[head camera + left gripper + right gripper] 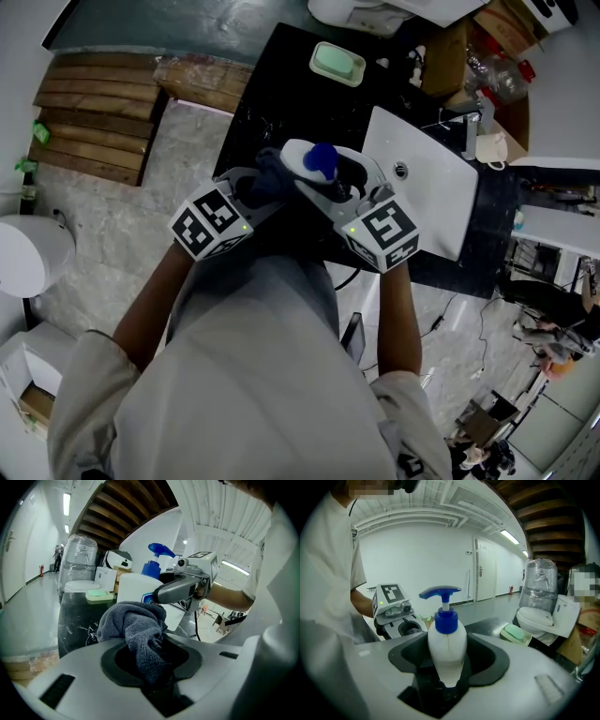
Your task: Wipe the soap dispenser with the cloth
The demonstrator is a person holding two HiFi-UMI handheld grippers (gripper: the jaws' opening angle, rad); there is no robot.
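The soap dispenser [314, 165], a white bottle with a blue pump, is held up over the black counter with my right gripper [336, 185] shut on its body. In the right gripper view the bottle [447, 649] stands upright between the jaws of the right gripper [447, 674]. My left gripper [255, 190] is shut on a bunched dark grey cloth [268, 176], just left of the bottle. In the left gripper view the cloth [136, 624] bulges out of the left gripper [151, 663], right in front of the dispenser [137, 586]. I cannot tell whether the cloth touches the bottle.
A white sink basin [420, 192] with a tap [473, 127] sits on the black marble counter [281, 84] at right. A green soap dish [337, 63] lies at the counter's far end. Wooden steps [94, 122] are at left, and a toilet [21, 255] at the far left.
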